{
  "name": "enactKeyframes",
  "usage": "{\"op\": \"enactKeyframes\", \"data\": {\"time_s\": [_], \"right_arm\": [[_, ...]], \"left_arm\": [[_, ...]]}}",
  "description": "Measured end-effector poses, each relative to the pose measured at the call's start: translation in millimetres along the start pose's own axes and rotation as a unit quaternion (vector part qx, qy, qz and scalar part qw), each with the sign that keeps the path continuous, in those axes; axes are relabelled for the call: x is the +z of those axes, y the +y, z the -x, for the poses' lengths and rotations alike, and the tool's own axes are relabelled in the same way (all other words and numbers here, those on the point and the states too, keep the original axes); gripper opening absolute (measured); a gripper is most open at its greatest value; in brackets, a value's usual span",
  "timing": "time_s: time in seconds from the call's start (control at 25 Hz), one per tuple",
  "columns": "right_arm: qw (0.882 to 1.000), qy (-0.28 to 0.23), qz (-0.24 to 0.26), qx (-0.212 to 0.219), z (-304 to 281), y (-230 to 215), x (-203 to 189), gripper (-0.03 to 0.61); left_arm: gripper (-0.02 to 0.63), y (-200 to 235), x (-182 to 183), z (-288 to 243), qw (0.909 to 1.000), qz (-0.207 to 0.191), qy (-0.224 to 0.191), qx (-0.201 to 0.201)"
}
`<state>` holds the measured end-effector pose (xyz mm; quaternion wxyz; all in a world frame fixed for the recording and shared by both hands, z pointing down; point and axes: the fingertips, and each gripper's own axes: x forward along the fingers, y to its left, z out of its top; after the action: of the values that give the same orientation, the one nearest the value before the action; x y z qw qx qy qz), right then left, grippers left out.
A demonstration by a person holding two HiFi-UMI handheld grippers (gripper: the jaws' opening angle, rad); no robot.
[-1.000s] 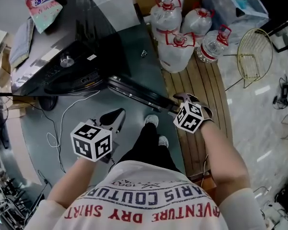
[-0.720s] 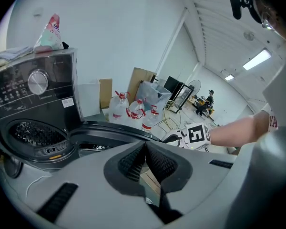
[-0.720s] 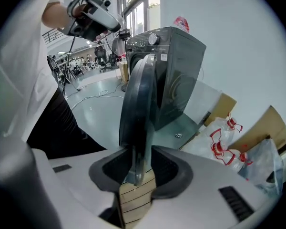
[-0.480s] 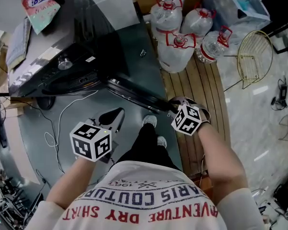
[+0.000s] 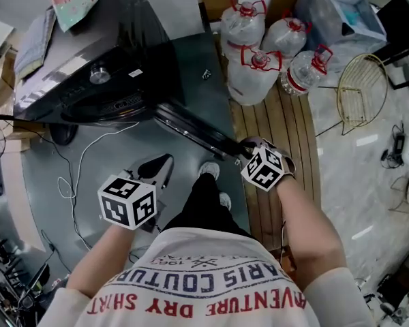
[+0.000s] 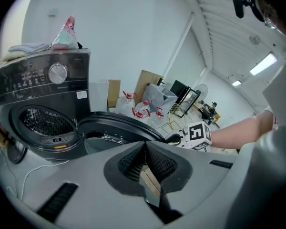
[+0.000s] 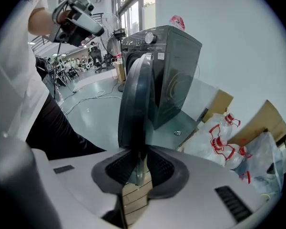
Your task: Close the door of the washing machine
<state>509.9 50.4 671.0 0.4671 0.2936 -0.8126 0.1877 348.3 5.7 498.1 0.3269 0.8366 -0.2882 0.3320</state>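
right tongs (image 7: 139, 152) just clamped down onto the open washing machine door (image 7: 133, 104) edge; left tongs (image 6: 145, 149) look pinched together, empty.

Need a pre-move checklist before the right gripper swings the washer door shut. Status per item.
1. Right gripper grip on door edge: ok; jaws have just been closing, rim pinched between them.
2. Left gripper empty: ok; jaws together, nothing between.
3. Left gripper outside the door's sweep: probably not ok; it sits on the door's inner side.
4. Drum opening free of protruding laundry: ok.
5. White cable clear: ok; lies flat, below door height.
6. Shoes outside sweep: cannot tell.
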Motion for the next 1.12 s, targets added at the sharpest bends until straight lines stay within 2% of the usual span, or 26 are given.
{"op": "enactKeyframes", "data": {"time_s": [0.32, 0.52, 0.72, 0.88, 1.12], "right_arm": [[1.000, 0.001, -0.027, -0.010, -2.3, 22.6, 0.2, 0.078], [0.998, -0.011, -0.056, -0.011, -4.4, 42.2, 4.4, 0.078], [0.996, -0.026, -0.084, -0.004, -13.2, 61.0, 9.5, 0.079], [0.993, -0.039, -0.108, -0.003, -18.1, 67.2, 13.6, 0.080], [0.992, -0.020, -0.123, -0.008, -20.8, 84.7, 17.4, 0.079]], "left_arm": [[0.031, -3.5, -38.1, 30.8, 0.9987, 0.033, -0.027, 0.027], [0.029, 7.2, -63.9, 55.9, 0.9949, 0.068, -0.048, 0.056], [0.029, 19.9, -83.4, 74.6, 0.9921, 0.084, -0.056, 0.074], [0.029, 28.0, -90.3, 84.6, 0.9900, 0.097, -0.062, 0.082], [0.029, 44.4, -96.3, 103.1, 0.9889, 0.102, -0.073, 0.080]]}}
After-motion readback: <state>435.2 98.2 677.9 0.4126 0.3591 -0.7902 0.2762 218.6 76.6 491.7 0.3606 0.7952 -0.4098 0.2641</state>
